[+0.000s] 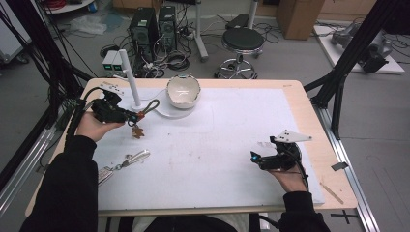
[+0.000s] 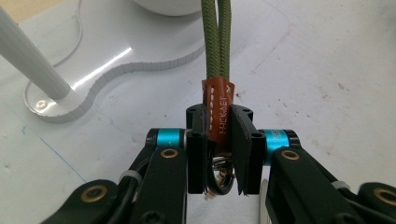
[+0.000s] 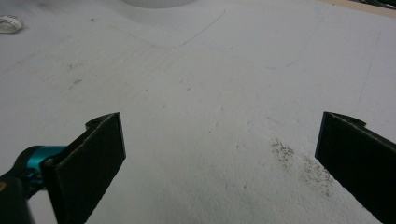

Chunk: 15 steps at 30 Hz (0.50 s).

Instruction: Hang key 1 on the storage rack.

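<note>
My left gripper [image 1: 129, 116] [image 2: 219, 122] is shut on the brown leather tab [image 2: 219, 109] of a keychain and holds it off the mat at the far left. The keychain's olive-green cord loop [image 1: 151, 106] [image 2: 216, 37] sticks out ahead of the jaws toward a white upright post [image 1: 128, 77] [image 2: 28, 60]. A brown charm [image 1: 138, 131] dangles under the gripper, and a metal ring [image 2: 219, 179] shows below the tab. My right gripper [image 1: 258, 155] [image 3: 219, 154] rests at the near right, open, with bare mat between its jaws.
The post stands on a flat white base [image 1: 167, 113] [image 2: 140, 56] that also carries a white bowl [image 1: 183, 91]. A second keychain with a pale strap [image 1: 129, 160] lies on the white mat [image 1: 212, 145] at the near left. Stool and computers stand beyond the table.
</note>
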Available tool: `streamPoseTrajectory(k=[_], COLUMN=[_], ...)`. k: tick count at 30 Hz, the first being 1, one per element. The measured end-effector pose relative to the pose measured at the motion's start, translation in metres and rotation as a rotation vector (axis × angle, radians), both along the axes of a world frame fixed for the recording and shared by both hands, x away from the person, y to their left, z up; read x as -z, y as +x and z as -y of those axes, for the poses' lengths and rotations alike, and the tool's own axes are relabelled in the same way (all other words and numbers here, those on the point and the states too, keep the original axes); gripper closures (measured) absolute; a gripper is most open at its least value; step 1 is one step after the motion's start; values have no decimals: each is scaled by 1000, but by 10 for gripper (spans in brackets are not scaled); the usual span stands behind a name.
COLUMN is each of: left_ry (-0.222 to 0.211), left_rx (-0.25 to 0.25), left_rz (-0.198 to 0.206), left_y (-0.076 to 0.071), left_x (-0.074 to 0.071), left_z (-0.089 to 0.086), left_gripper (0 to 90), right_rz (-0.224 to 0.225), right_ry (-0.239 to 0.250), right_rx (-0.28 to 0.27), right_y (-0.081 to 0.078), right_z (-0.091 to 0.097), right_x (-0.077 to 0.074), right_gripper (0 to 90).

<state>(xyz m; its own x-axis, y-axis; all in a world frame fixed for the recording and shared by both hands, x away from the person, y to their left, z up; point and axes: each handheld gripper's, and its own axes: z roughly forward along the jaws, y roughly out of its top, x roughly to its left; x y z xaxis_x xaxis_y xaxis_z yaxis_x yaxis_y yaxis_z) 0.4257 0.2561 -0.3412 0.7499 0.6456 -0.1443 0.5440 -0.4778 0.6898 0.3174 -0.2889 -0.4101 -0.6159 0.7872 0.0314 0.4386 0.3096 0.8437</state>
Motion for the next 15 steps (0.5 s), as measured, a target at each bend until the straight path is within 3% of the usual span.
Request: streamPoseTrajectory(k=[5,15], left_ry=[-11,-20], left_rx=[-4,-22], left_rz=[44,82], left_y=[-2,-6], left_x=[-19,-43], left_z=[-4,-12], left_gripper=[769,769], right_rz=[-7,-7], right_ry=[1,0], right_rx=[-1,0], right_y=[0,0], right_z=[0,-1], right_x=[0,0], right_gripper=[5,5])
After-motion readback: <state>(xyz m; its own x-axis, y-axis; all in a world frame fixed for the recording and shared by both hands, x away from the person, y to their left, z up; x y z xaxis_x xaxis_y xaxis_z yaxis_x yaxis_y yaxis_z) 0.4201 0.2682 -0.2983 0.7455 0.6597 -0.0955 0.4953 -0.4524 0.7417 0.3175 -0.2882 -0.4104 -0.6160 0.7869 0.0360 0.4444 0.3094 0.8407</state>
